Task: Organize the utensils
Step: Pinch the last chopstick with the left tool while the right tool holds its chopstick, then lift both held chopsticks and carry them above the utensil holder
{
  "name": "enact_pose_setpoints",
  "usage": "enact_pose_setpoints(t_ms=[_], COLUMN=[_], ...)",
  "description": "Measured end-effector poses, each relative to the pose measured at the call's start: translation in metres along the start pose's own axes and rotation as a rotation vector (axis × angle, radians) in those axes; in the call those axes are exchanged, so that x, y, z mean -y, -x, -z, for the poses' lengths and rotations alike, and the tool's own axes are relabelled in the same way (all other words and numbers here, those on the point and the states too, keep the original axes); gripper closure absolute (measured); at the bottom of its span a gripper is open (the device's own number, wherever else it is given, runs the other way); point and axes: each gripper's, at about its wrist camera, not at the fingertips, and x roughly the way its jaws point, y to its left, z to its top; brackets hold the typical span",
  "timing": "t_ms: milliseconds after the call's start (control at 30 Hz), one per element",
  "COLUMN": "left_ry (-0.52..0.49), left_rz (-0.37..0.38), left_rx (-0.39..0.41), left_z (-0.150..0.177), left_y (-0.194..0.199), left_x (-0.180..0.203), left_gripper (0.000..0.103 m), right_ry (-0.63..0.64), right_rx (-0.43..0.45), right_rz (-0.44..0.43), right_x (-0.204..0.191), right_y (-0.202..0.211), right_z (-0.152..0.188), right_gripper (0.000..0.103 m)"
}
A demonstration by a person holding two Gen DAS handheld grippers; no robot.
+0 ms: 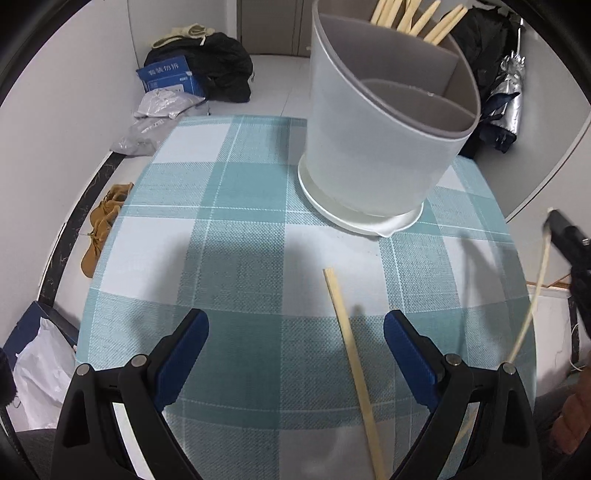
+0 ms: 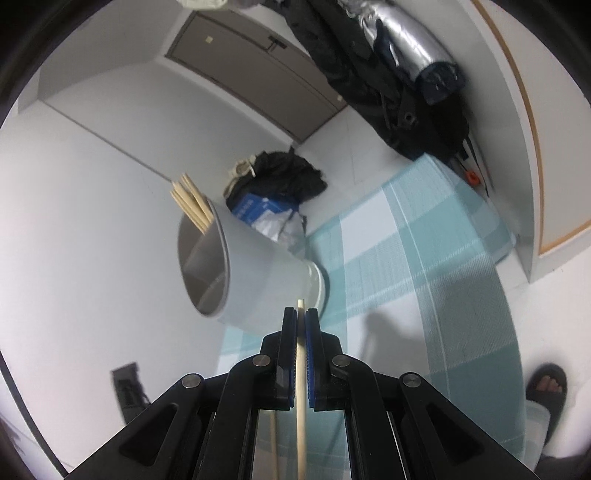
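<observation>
A white utensil holder point(image 1: 384, 122) with grey dividers stands on the teal checked tablecloth point(image 1: 236, 236), several pale chopsticks point(image 1: 417, 18) sticking out of its far compartment. One loose chopstick point(image 1: 351, 354) lies on the cloth between my left gripper's fingers; the left gripper point(image 1: 295, 343) hangs open above it, blue pads wide apart. My right gripper point(image 2: 301, 317) is shut on a chopstick point(image 2: 301, 369), whose tip pokes out past the pads toward the holder point(image 2: 240, 269). In the left wrist view the right gripper point(image 1: 569, 236) shows at the right edge with that chopstick point(image 1: 535, 295) trailing down.
Black bags point(image 1: 221, 66), a blue box point(image 1: 170, 77) and grey plastic packets point(image 1: 155, 118) lie on the floor beyond the table. A folded silver umbrella point(image 1: 509, 92) leans at the right. A person's sandalled foot point(image 2: 546, 387) stands beside the table.
</observation>
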Motion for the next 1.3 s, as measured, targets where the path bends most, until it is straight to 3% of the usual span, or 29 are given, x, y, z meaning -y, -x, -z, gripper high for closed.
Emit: enact_pose_setpoints(t_ms=[100,300,367,400,467,533,667,767,967,1300], left_ry=[-0.018,-0.038,-0.038,-0.035,-0.023,-0.022,-0.027,-0.009,-0.017,0.059], left_rz=[-0.032,-0.073,-0.098,-0.100,-0.092,-0.068,-0.036,-0.013,0.011,0.084], left_rx=[-0.022,-0.029,-0.060,-0.075,-0.072,-0.079,-0.099,-0.106,-0.021,0.248], left_z=[-0.005,-0.013,-0.014,-0.014,-0.016,-0.019,-0.023,-0.023,-0.024,-0.020], left_y=[-0.009,-0.017,-0.025,-0.028,-0.027,-0.027,-0.029,-0.028,-0.009,0.070], left_x=[0.007,0.022,0.024,0.025,0.025,0.026,0.034,0.035,0.037,0.025], left_gripper=[0.011,0.025,0.041,0.041,0.052,0.073,0.099,0.101,0.101,0.101], right_ry=[-0.004,0.005,0.013,0.014,0.004,-0.002,-0.006,-0.012,0.001,0.138], right_rx=[0.024,0.044,0.058,0.062,0.077,0.084,0.088,0.085,0.090,0.112], right_rz=[0.011,0.069,0.078,0.076,0.065,0.055,0.039,0.031,0.029,0.026], right_x=[0.002,0.008,0.007,0.008,0.009,0.010,0.010,0.010,0.004,-0.023], right_y=[0.005,0.008,0.012,0.014,0.017,0.020,0.023,0.023,0.026,0.039], right_z=[-0.006,-0.012,-0.014,-0.015,-0.017,-0.018,-0.019,-0.019,-0.017,0.010], right_gripper=[0.099,0.099,0.099,0.099,0.099,0.099,0.099,0.099,0.099,0.099])
